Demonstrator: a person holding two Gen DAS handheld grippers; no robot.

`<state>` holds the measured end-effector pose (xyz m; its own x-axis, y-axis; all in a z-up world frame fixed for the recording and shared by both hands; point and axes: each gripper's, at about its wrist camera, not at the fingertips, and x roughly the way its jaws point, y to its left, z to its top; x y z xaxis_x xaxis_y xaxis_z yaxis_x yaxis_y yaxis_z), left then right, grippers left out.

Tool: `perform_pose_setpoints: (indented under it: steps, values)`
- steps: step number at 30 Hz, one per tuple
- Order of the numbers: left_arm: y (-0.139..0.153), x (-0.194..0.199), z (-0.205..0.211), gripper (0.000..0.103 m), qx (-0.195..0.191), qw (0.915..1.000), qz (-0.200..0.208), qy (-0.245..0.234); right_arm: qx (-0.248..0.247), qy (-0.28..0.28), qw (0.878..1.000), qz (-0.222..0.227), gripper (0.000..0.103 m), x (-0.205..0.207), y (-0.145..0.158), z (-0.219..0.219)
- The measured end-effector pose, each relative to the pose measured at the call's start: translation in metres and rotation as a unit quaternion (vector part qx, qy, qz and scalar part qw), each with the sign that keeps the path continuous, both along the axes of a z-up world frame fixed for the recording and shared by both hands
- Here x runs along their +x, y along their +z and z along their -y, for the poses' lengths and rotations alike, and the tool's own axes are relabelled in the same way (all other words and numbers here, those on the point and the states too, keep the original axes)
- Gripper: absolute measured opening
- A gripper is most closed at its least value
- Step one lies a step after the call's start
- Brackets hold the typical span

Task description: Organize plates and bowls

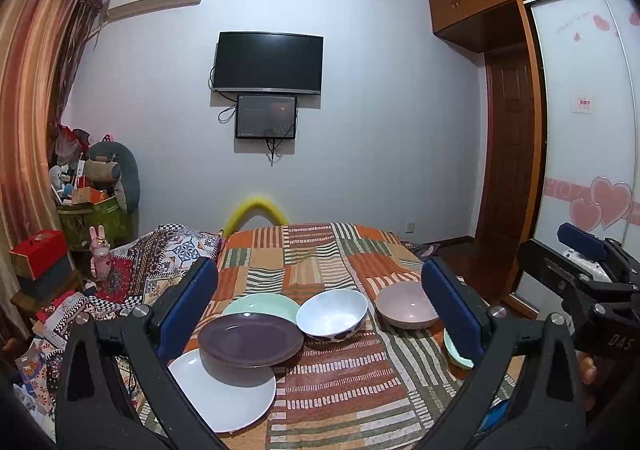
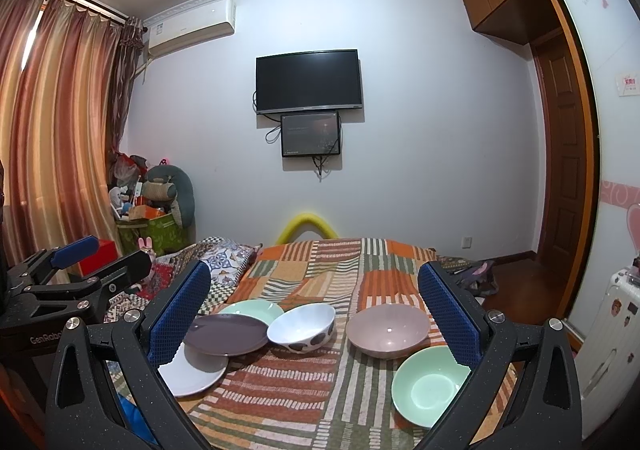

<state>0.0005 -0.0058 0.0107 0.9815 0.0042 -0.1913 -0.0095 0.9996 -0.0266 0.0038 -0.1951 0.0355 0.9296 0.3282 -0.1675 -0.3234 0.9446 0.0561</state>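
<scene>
Fingers point(image 2: 180, 322) spread, empty; three plates point(image 2: 226, 334), three bowls point(image 2: 387, 330).

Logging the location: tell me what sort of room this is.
A bedroom, most likely: the dishes sit on a bed with a patchwork cover, facing a wall-mounted TV, beside a built-in wardrobe.

Three overlapping plates point(image 2: 226, 334) at left on the bed point(image 2: 320, 402), three bowls point(image 2: 387, 330) to their right.
</scene>
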Motion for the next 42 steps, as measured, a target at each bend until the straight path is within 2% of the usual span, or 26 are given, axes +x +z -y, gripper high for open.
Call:
perform_pose_setpoints:
  steps: [7, 19, 28, 33, 38, 42]
  values:
    - [0.005, 0.000, 0.001, 0.103, -0.002, 1.0000, 0.001, 0.001, 0.000, 0.000, 1.000, 0.001, 0.103, 0.000, 0.001, 0.000]
    - [-0.006, 0.000, -0.007, 0.103, -0.012, 0.9999, -0.001, -0.001, 0.001, -0.013, 1.000, 0.010, 0.103, -0.001, 0.001, 0.000]
    - [-0.015, 0.008, -0.013, 0.103, -0.022, 0.9997, -0.011, -0.001, 0.004, 0.003, 1.000, -0.011, 0.103, 0.011, -0.009, -0.005]
    - [-0.026, 0.023, -0.034, 0.103, -0.071, 0.9963, -0.048, -0.012, -0.005, 0.020, 0.999, -0.030, 0.103, 0.023, -0.021, -0.015]
    - [-0.044, 0.044, -0.066, 0.103, -0.065, 0.9956, -0.066, 0.014, -0.029, 0.054, 0.997, -0.054, 0.103, 0.040, -0.036, -0.030]
    - [-0.060, 0.064, -0.093, 0.103, -0.057, 0.9932, -0.095, 0.034, -0.048, 0.068, 0.995, -0.055, 0.103, 0.052, -0.045, -0.044]
